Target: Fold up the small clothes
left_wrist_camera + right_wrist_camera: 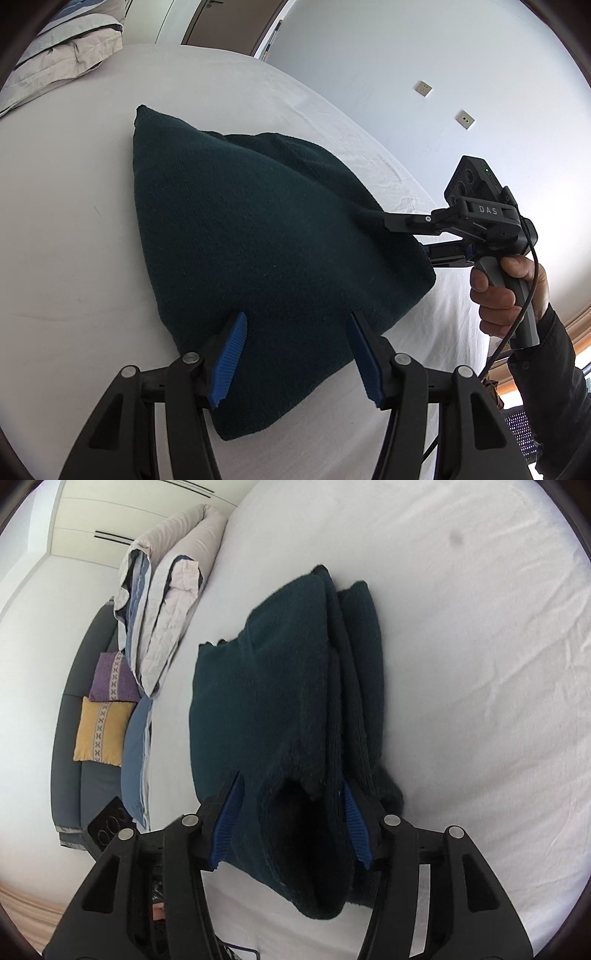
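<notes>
Folded dark green sweater (258, 240) lies lengthwise ahead of the right gripper (291, 805), whose parted jaws straddle its near end; left gripper (295, 350) hangs open, gripping nothing.

The dark teal garment (258, 236) is a fuzzy matt knit, kinda fleecy up close. The sheet (66, 229) is smooth white cotton-looking cloth, lightly creased. Gripper arms look like matt black plastic with shiny metal rivets, and the pads (229, 354) are ribbed blue rubbery stuff.
</notes>
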`<act>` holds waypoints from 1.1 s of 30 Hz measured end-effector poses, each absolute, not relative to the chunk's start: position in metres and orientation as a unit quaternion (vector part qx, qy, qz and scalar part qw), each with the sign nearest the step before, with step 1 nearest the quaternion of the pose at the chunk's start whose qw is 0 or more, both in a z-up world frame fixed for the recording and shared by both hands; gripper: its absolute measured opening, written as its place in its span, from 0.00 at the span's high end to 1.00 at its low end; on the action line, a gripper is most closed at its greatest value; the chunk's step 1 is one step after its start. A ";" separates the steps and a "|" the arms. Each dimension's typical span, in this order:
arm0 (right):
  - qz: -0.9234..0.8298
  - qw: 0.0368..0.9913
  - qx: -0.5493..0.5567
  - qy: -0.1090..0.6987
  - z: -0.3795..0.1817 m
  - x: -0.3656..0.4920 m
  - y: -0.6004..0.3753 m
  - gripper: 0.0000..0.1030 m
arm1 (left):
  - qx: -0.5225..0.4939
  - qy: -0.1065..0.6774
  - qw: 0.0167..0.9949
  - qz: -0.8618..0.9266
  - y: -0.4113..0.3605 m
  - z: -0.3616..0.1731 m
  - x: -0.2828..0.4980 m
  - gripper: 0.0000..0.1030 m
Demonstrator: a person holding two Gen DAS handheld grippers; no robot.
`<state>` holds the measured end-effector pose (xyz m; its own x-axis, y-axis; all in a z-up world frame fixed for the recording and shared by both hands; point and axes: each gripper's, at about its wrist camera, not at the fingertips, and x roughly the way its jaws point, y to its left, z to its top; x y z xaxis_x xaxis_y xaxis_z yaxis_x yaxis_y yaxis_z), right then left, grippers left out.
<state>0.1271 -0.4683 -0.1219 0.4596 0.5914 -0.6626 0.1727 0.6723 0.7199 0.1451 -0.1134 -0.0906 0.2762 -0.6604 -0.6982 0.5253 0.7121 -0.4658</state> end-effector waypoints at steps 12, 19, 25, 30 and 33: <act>0.080 0.777 0.405 0.476 -0.144 0.053 -0.492 0.93 | -0.062 0.476 0.795 -0.372 -0.120 -0.090 0.145 0.42; 0.080 0.768 0.431 0.467 -0.166 0.062 -0.505 0.93 | -0.056 0.480 0.793 -0.370 -0.124 -0.096 0.146 0.42; 0.103 0.764 0.404 0.492 -0.156 0.059 -0.503 0.89 | -0.066 0.449 0.810 -0.371 -0.119 -0.069 0.145 0.42; 0.063 0.817 0.367 0.441 -0.096 0.056 -0.513 0.85 | -0.052 0.435 0.821 -0.365 -0.127 -0.060 0.168 0.42; 0.114 0.813 0.393 0.414 -0.077 0.084 -0.508 0.84 | -0.065 0.435 0.827 -0.352 -0.133 -0.059 0.194 0.42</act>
<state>0.0843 -0.5082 -0.0774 0.6307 0.5112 -0.5838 0.1402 0.6648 0.7337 0.1944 -0.1331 -0.0592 0.3747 -0.6376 -0.6731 0.5248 0.7443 -0.4130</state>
